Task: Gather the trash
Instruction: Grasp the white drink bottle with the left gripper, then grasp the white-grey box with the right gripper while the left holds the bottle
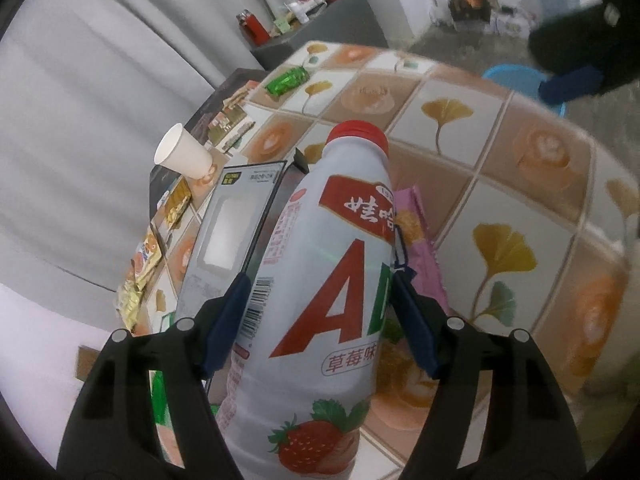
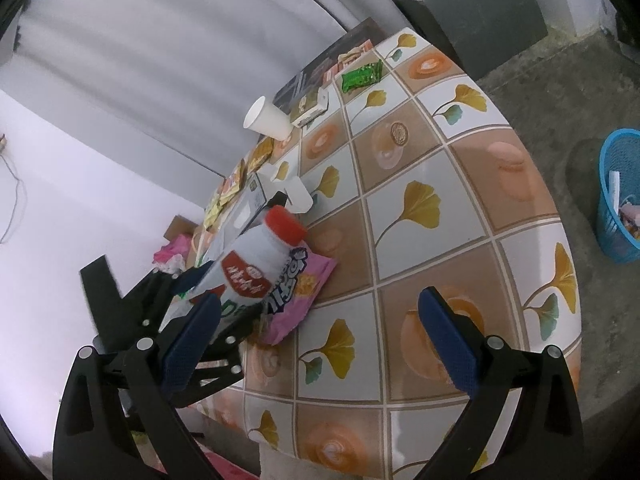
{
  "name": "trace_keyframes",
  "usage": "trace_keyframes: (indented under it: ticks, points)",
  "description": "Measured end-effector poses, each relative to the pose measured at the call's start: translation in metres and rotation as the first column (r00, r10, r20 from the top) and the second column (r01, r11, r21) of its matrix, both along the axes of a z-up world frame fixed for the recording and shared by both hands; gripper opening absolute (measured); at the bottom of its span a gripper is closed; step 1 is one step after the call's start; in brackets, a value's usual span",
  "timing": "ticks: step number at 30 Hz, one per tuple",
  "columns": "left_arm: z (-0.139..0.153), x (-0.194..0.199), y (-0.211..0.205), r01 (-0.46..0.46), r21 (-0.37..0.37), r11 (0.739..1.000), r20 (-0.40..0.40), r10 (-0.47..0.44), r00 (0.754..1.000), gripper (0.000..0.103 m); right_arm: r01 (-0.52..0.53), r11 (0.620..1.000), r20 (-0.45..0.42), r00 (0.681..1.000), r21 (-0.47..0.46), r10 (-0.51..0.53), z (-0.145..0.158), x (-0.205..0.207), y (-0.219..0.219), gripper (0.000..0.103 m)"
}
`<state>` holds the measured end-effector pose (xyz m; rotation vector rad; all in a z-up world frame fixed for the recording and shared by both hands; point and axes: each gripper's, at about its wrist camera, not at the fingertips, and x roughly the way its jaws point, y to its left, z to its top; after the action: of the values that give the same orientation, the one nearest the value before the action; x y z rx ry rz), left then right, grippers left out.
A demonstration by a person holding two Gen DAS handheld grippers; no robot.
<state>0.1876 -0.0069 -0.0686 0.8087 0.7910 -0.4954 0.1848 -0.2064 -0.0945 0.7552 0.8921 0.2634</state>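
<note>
My left tool (image 1: 320, 280) grips a white strawberry-drink bottle (image 1: 320, 280) with a red cap, tilted over a pink wrapper (image 2: 296, 300) on the tiled-pattern table (image 2: 440, 240). My right tool (image 2: 320, 336) hangs open over the table, holding nothing. A blue basket (image 2: 616, 200) stands on the floor beyond the table's edge.

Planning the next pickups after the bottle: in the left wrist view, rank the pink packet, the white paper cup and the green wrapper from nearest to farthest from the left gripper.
1. pink packet: just beyond the left gripper, on the right side of the bottle.
2. white paper cup: farther back, toward the table's left edge.
3. green wrapper: at the far end of the table.
</note>
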Motion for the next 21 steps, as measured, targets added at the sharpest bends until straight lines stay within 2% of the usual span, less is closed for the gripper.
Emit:
trace_keyframes:
  ticks: [5, 8, 9, 11, 15, 18, 21]
  points:
    - [0.024, -0.001, 0.024, -0.065, -0.177, 0.982, -0.068, 0.053, 0.996, 0.067, 0.007, 1.000, 0.010, 1.000, 0.002, -0.007, 0.005, 0.001, -0.001, 0.096]
    - [0.040, -0.004, 0.046, -0.128, -0.281, 0.951, -0.086, 0.108, 0.990, 0.067, 0.001, 1.000, 0.018, 1.000, 0.024, -0.001, 0.012, 0.006, 0.000, 0.096]
    - [0.046, -0.005, 0.058, -0.160, -0.325, 0.932, -0.089, 0.139, 0.986, 0.067, -0.005, 0.999, 0.021, 1.000, 0.031, 0.004, 0.014, 0.009, 0.002, 0.096]
    - [0.053, -0.008, 0.072, -0.196, -0.369, 0.909, -0.086, 0.176, 0.981, 0.067, -0.029, 0.997, 0.029, 0.999, 0.065, 0.027, 0.020, 0.019, 0.010, 0.096]
    - [0.066, -0.017, 0.107, -0.275, -0.465, 0.841, -0.083, 0.268, 0.960, 0.067, -0.090, 0.984, 0.037, 0.996, 0.155, 0.085, 0.026, 0.046, 0.034, 0.096]
    - [0.073, -0.020, 0.133, -0.331, -0.520, 0.787, -0.098, 0.331, 0.939, 0.067, -0.127, 0.964, 0.015, 0.992, 0.234, 0.127, 0.019, 0.071, 0.056, 0.096]
    - [0.076, -0.027, 0.152, -0.369, -0.556, 0.745, -0.108, 0.375, 0.921, 0.067, -0.141, 0.930, -0.036, 0.986, 0.340, 0.163, 0.001, 0.097, 0.079, 0.091]
